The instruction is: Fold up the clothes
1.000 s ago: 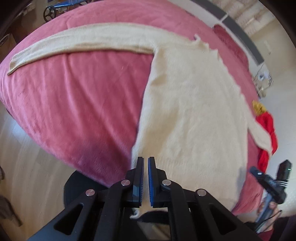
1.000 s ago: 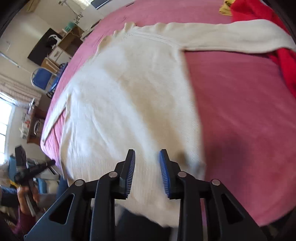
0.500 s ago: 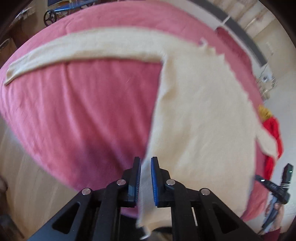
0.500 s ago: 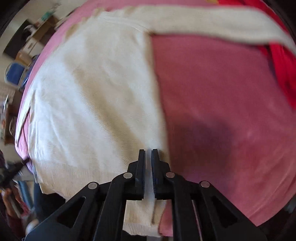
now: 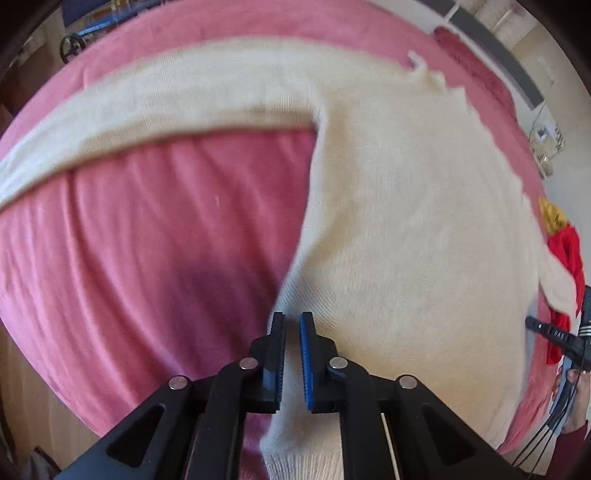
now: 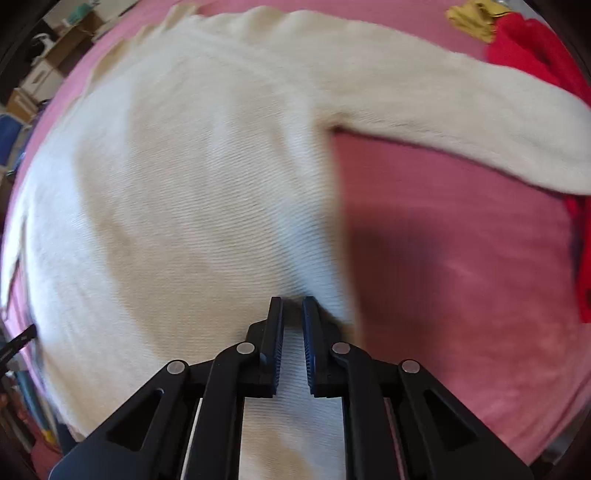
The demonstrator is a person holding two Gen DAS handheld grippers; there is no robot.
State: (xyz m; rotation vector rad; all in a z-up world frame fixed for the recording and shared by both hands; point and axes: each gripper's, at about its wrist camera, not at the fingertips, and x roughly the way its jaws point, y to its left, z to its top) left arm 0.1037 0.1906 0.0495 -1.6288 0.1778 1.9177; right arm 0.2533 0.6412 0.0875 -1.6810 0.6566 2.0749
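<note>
Cream sweater (image 5: 406,229) spread flat on the pink bed (image 5: 147,240), both sleeves stretched out sideways from the body; no fold visible anywhere; folding all left to do, judging by that. Left claw (image 5: 291,321) pinched on the hem corner on one side of the sweater; right claw (image 6: 292,306) pinched on the hem corner on the other side; fabric lifted slightly at both. Red cloth (image 6: 535,48) and yellow cloth (image 6: 469,18) lying beyond the sweater's right sleeve, touching it; likely in the way when that sleeve is folded in.
</note>
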